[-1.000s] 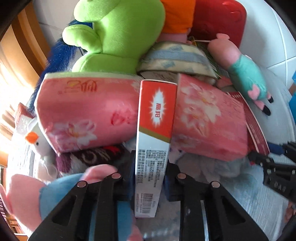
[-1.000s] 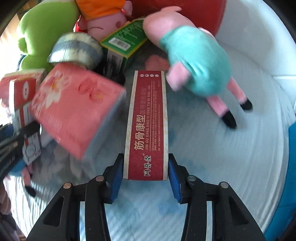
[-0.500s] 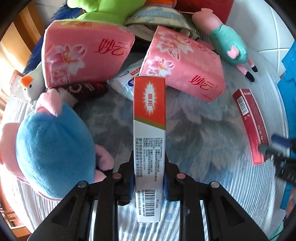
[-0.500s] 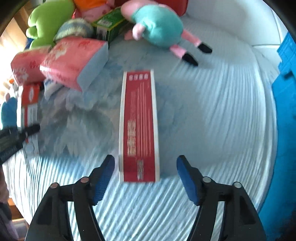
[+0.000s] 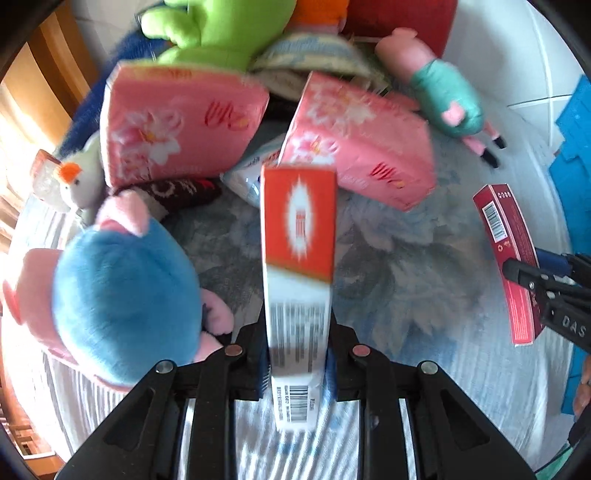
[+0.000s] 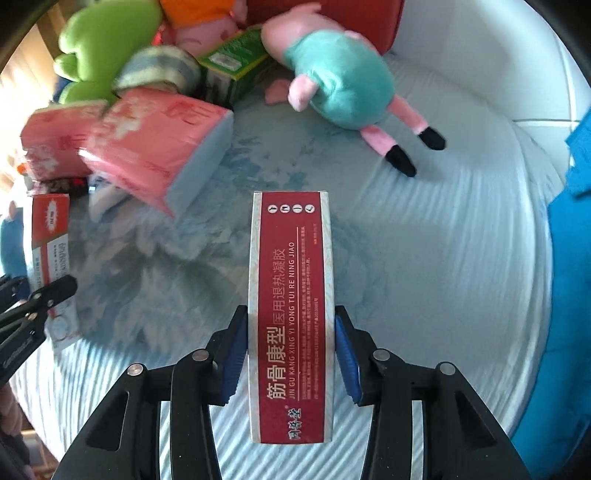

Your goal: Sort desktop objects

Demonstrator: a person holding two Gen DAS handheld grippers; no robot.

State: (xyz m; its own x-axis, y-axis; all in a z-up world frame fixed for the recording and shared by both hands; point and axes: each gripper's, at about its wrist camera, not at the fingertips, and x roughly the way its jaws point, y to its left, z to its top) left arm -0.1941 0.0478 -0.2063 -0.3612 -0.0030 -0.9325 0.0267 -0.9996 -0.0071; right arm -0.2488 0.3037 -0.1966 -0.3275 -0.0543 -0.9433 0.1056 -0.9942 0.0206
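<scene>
Desktop objects lie piled at the far left of the pale blue patterned cloth (image 6: 424,258), and you hold one box in each gripper. Your left gripper (image 5: 297,365) is clamped on an orange-and-white box (image 5: 297,258); the blue pads press its two long sides near the barcode end, and the orange end points away toward the pile. Your right gripper (image 6: 291,354) has its jaws closing on a dark red box (image 6: 291,314) with white borders and printed lettering, and the pads sit right at both long edges of it. In the left wrist view you can see that same red box out at the right, with the black tip of your right gripper across it.

Beyond the orange-and-white box, two pink tissue packs (image 5: 184,125) with flower prints lean together, the right one (image 5: 362,144) tilted toward you. A white-and-blue packet peeks out between them, just behind the box's far end. Near left of you sits a blue plush with pink ears (image 5: 122,295), touching the left finger of your left gripper. A small white plush with an orange beak (image 5: 79,177) stands at the far left. A lime green plush (image 5: 218,29) and a pig plush in a teal dress (image 6: 340,81) lie at the far edge, the pig's black feet pointing right. A green carton (image 6: 236,59) is wedged beside the pig. Bright blue material (image 6: 569,295) borders the cloth on the right.
</scene>
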